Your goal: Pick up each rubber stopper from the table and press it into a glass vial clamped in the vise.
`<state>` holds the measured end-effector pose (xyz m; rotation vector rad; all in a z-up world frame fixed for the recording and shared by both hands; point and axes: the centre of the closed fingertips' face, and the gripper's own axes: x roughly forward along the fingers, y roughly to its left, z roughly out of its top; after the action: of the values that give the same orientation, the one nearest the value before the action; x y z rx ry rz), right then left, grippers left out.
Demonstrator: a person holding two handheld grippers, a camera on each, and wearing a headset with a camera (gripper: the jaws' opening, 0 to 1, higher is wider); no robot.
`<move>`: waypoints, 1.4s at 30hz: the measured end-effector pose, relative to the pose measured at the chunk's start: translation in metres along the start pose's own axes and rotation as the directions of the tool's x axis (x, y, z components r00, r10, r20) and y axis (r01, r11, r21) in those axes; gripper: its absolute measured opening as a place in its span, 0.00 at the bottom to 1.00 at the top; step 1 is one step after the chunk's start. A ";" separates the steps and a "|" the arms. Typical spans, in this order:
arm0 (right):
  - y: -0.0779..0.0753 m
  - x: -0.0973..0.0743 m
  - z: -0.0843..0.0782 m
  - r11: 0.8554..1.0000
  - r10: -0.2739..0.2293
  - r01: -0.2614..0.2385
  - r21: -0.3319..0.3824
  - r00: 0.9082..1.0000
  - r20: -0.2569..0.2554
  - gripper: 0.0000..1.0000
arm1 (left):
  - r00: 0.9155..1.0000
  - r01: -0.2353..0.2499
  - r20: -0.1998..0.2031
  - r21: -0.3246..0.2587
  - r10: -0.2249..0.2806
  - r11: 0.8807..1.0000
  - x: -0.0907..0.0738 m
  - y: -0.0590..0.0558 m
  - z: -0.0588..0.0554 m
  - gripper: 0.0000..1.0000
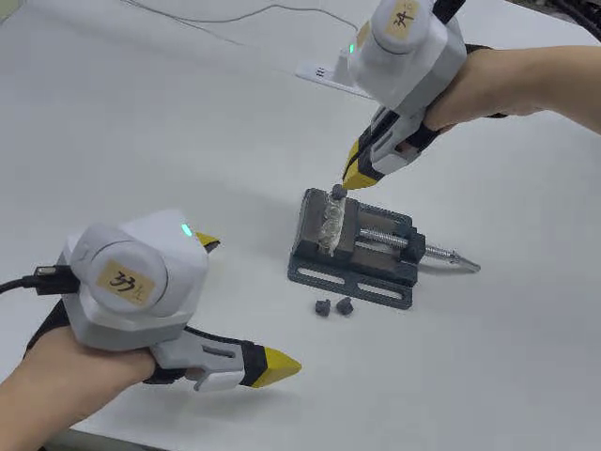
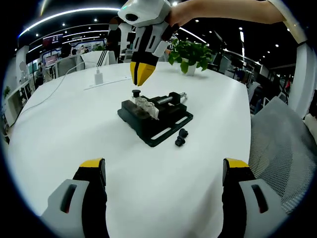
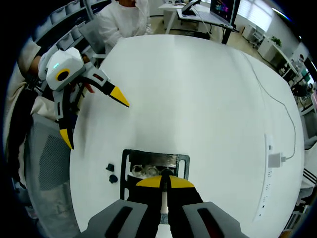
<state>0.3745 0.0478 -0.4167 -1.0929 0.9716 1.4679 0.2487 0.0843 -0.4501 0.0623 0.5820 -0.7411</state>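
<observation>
A dark vise (image 1: 376,254) (image 2: 163,121) (image 3: 154,159) sits mid-table, clamping clear glass vials (image 1: 330,225) (image 2: 145,104) (image 3: 142,170). A dark rubber stopper (image 1: 338,192) (image 2: 136,93) sits on top of one vial. My right gripper (image 1: 355,178) (image 2: 141,75) (image 3: 163,182) is shut, its yellow tips hanging just above that stopper with nothing seen between them. Two loose stoppers (image 1: 333,306) (image 2: 181,137) (image 3: 111,173) lie on the table beside the vise base. My left gripper (image 1: 246,305) (image 2: 163,166) (image 3: 94,119) is open and empty, well away from the vise.
A white power strip (image 1: 324,73) (image 3: 274,159) with a plugged charger (image 2: 98,78) and cable lies at the far side of the table. A potted plant (image 2: 190,52) stands beyond. A mesh chair (image 2: 282,148) is beside the table edge. A person in white (image 3: 124,20) sits at the table's far end.
</observation>
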 end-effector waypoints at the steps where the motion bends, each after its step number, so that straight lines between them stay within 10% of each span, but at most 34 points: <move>1: 0.001 0.001 0.000 1.000 0.003 -0.003 -0.006 1.000 -0.003 0.00 | 1.000 -0.001 0.001 0.000 0.001 1.000 0.000 0.000 0.000 0.98; 24: -0.001 0.010 -0.005 1.000 0.026 -0.026 -0.006 0.999 -0.019 0.00 | 1.000 0.000 -0.010 -0.020 -0.001 1.000 0.002 0.002 -0.006 0.98; 42: 0.003 0.010 -0.005 0.998 0.063 -0.063 0.002 0.989 -0.130 0.00 | 1.000 0.004 -0.001 -0.036 -0.004 0.999 0.007 0.003 -0.001 0.97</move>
<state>0.3715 0.0453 -0.4275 -1.1810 1.1047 1.4626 0.2540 0.0824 -0.4546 0.0282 0.5960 -0.7346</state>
